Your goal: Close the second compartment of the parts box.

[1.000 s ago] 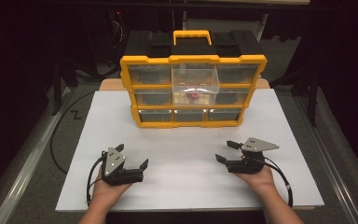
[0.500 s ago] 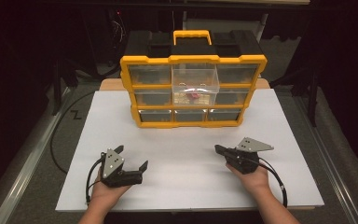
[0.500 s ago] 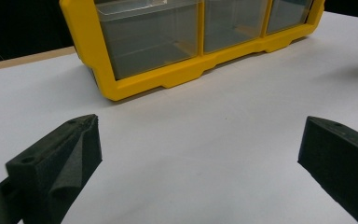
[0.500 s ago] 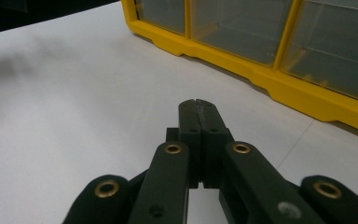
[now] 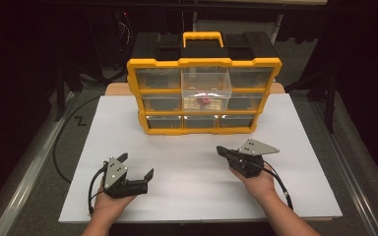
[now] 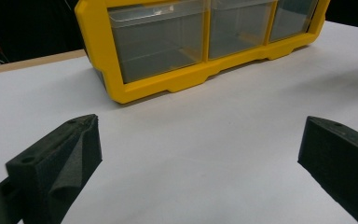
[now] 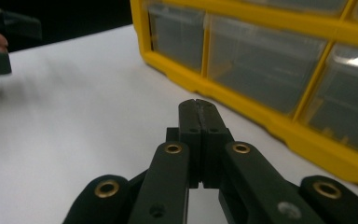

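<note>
Right gripper (image 5: 222, 150) closed, empty, nearer the drawer box (image 5: 204, 96) at frame centre; left gripper (image 5: 137, 165) wide open, empty.

The left gripper (image 5: 137, 165) sat at seven o'clock with jaws spread wide and empty, while the right gripper (image 5: 220, 149), at five o'clock, had jaws pressed together.
</note>
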The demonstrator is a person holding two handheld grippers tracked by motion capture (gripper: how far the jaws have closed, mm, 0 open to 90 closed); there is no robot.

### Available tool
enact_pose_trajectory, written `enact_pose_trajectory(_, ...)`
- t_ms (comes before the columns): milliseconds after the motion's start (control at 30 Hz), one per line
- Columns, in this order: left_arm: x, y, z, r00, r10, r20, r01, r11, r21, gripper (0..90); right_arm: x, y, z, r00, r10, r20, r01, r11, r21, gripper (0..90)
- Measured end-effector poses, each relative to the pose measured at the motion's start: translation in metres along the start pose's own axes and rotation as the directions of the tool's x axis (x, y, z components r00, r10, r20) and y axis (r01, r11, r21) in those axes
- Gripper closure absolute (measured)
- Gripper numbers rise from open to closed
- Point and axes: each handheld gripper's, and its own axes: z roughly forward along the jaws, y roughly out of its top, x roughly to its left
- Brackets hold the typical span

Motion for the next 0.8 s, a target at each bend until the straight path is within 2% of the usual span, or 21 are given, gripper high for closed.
enact_pose_trajectory(67,0.000,-0.001,0.001,0.9999,0.008,-0.007,-0.008,1.0000,0.005,0.2,0.000,0.008,0.000,0.9999,-0.014,-0.004,0.014,0.999,-0.036,90.0)
enact_pose_trajectory(200,0.001,-0.001,0.000,1.0000,0.000,-0.007,0.000,1.0000,0.004,0.2,0.001,0.021,0.001,0.9990,-0.045,0.001,0.045,0.996,-0.075,90.0)
enact_pose_trajectory(433,0.002,-0.002,0.000,1.0000,-0.005,-0.006,0.005,1.0000,0.003,0.2,0.001,0.048,-0.002,0.9986,-0.053,0.001,0.053,0.989,-0.141,90.0)
enact_pose_trajectory(800,0.004,-0.002,0.000,0.9998,-0.009,-0.019,0.009,0.9999,0.006,0.2,0.004,0.088,-0.004,0.9976,-0.069,0.006,0.068,0.977,-0.202,90.0)
